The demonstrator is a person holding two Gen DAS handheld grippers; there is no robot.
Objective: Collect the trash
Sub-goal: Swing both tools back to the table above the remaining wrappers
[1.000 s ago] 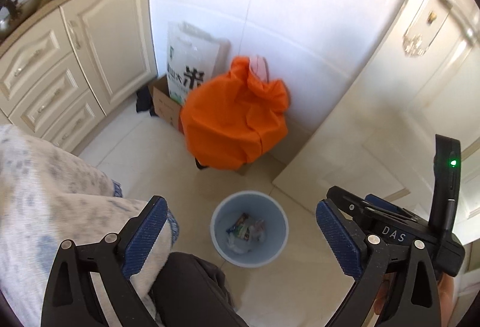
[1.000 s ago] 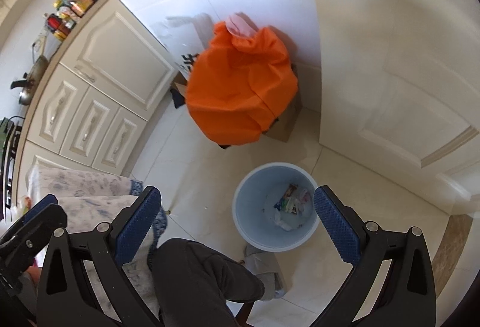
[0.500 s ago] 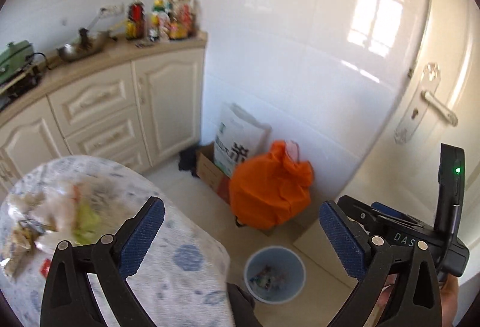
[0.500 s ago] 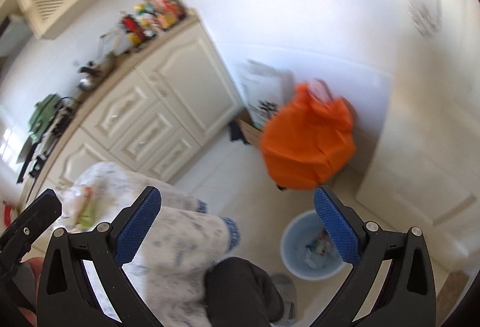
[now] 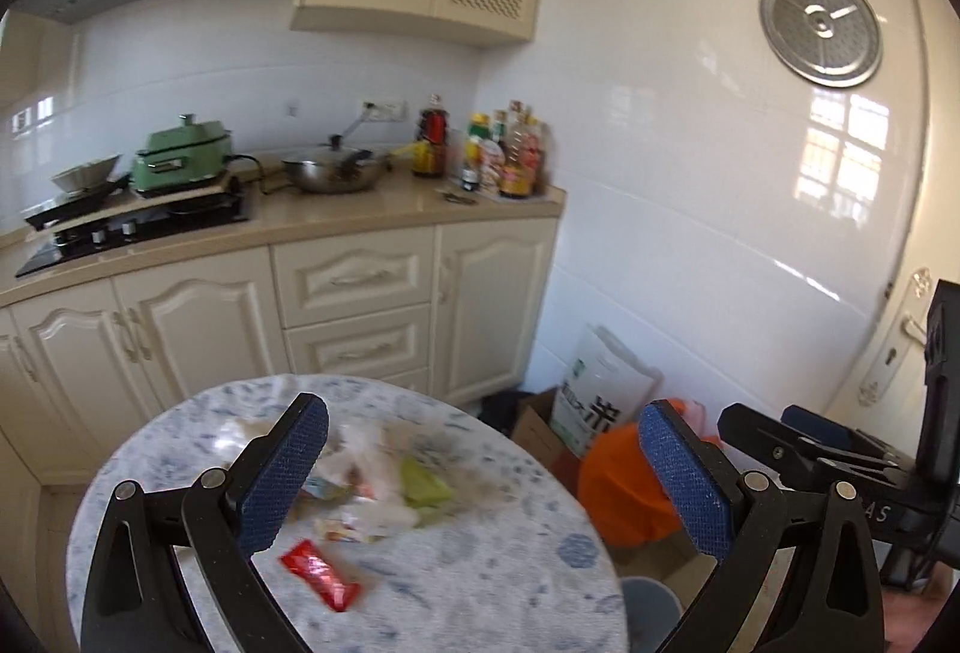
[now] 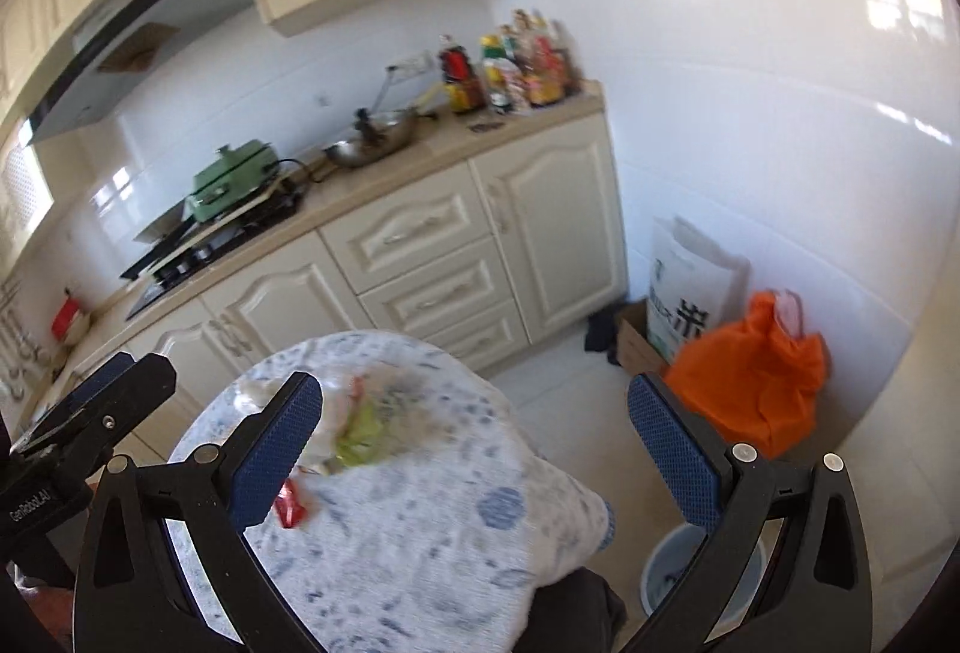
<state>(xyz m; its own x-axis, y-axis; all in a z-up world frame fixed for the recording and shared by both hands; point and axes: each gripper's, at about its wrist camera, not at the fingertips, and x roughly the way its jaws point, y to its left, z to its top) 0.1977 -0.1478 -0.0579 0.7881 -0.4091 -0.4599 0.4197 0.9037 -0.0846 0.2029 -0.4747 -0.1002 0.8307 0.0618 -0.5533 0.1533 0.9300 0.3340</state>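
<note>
Both tongs agape above blurred, perhaps heaped wrappers mid-table.

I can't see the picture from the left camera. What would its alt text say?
An open, empty left claw hovers over a round table strewn with wrappers, including a red packet. Behind are kitchen cabinets; an orange bag sits on the floor.

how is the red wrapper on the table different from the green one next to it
The red wrapper lies alone near the table's front edge; the green wrapper sits farther back, in the pile of pale crumpled trash. The red wrapper looks long, narrow and glossy; the green wrapper looks broader and duller, though blurred. Both lie on the patterned tablecloth, untouched by either gripper.
</note>
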